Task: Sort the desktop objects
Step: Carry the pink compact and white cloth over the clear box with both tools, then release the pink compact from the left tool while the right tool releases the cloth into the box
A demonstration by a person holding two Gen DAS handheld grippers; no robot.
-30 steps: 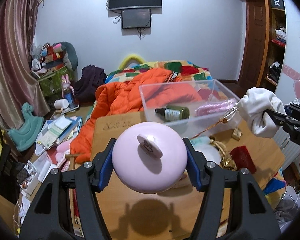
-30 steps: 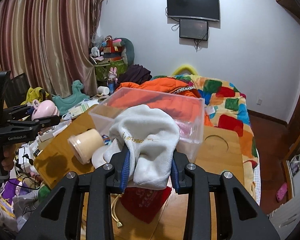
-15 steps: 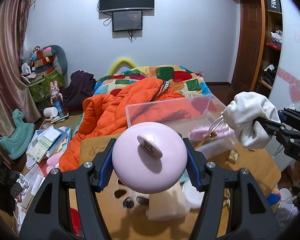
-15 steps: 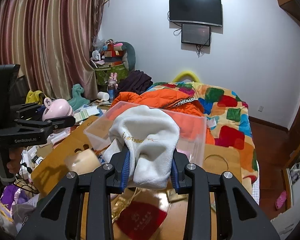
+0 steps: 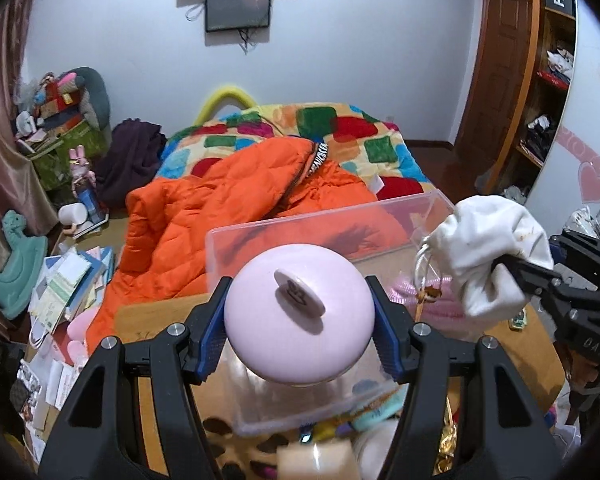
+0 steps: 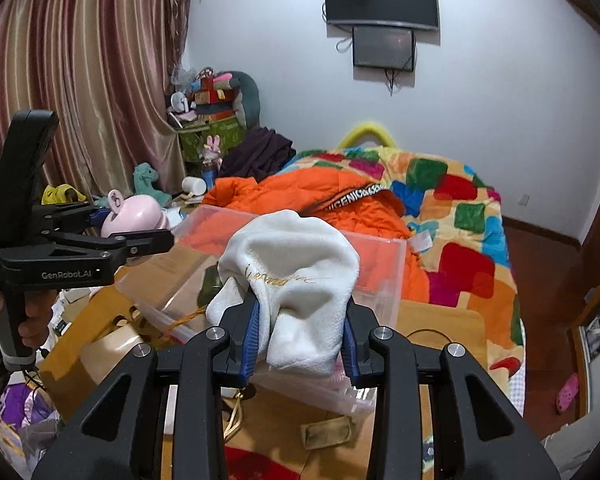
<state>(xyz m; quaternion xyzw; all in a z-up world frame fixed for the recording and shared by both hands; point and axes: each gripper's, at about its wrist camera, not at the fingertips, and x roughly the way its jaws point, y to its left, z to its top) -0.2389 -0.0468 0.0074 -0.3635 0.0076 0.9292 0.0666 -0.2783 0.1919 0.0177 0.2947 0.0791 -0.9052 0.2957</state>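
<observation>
Since a second ago both grippers have slid forward, so the clear plastic bin (image 5: 324, 236) now sits right under and behind them instead of further off. Biggest thing around is the bed (image 5: 340, 136) with its patchwork blanket, and the orange puffer jacket (image 5: 220, 208) spills off it right up against the bin's far wall. The wooden table (image 6: 440, 324) carries the bin, with a red pouch (image 6: 260, 464) and gold cord near its front edge, kinda crowding the space. Floor on the left is buried in books and papers (image 5: 64, 280), plus a teal toy dinosaur (image 5: 20, 248). The left gripper (image 5: 300, 316) is clamped on a round pink case (image 5: 296, 312), held above the bin's near wall. The right gripper (image 6: 300, 320) is pinching a white fleece pouch (image 6: 296, 276), also up in the air over the bin's rim, its drawstring dangling. Inside the bin there's a dark green bottle (image 6: 210, 280) and something pink and ridged (image 5: 436, 296).
</observation>
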